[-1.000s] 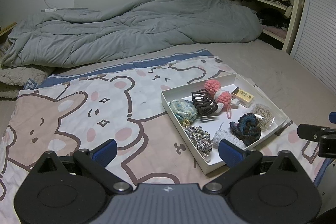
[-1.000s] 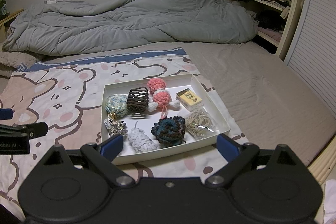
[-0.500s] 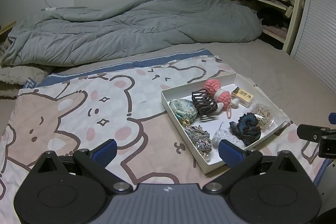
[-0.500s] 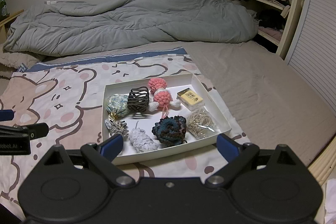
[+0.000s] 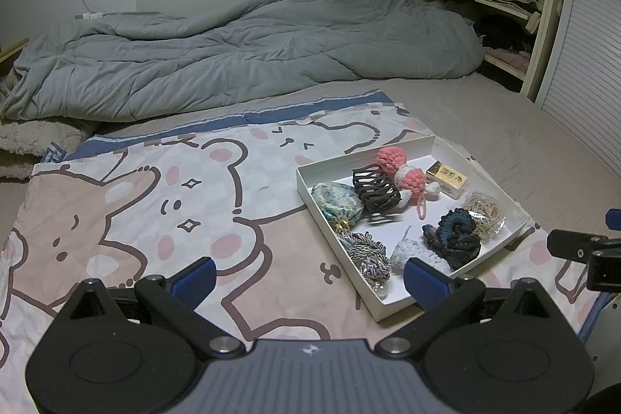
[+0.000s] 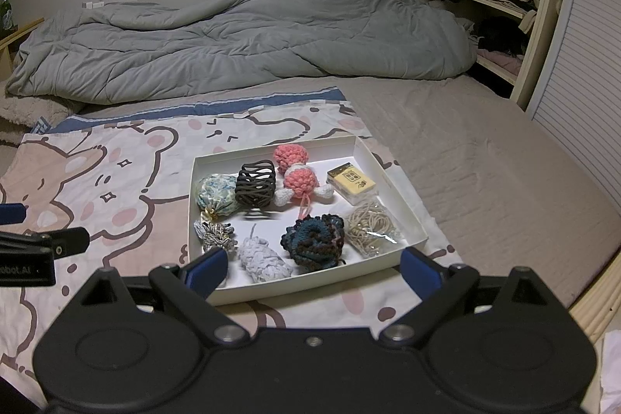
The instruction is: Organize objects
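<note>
bed with bear-print blanket (image 6: 116, 181); white tray (image 6: 392, 181) of hair ties lies on it, ahead of the right gripper (image 6: 314, 268), jaws spread, empty. left gripper (image 5: 308, 278) spread, tray to its right.

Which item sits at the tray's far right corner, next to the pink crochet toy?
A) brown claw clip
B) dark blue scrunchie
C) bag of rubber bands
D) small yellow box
D: the small yellow box lies in the far right corner of the white tray, just right of the pink crochet toy.
</note>
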{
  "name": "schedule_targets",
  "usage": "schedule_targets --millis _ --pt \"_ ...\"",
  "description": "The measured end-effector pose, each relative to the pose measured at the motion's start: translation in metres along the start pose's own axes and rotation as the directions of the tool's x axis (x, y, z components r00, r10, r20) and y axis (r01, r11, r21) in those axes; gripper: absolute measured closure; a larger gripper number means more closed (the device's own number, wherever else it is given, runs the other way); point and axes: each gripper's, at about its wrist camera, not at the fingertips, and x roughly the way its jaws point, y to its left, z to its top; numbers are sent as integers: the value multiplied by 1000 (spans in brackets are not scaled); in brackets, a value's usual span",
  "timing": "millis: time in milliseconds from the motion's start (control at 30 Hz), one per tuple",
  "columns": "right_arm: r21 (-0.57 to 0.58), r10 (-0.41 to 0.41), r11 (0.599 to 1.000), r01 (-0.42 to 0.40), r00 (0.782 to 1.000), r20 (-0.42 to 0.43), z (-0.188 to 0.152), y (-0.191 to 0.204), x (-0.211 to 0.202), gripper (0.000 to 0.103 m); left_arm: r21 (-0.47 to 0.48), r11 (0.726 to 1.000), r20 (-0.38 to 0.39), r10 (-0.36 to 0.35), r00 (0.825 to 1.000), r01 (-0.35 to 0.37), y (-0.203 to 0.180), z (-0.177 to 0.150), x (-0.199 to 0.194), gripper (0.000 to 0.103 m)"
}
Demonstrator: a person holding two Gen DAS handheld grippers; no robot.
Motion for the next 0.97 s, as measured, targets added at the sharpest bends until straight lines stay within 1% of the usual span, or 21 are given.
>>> schedule_targets --millis 967 --pt "3 2 1000 -2 1000 -1 0 0 0 6 3 1000 -7 -13 1000 13 -1 -1 0 1"
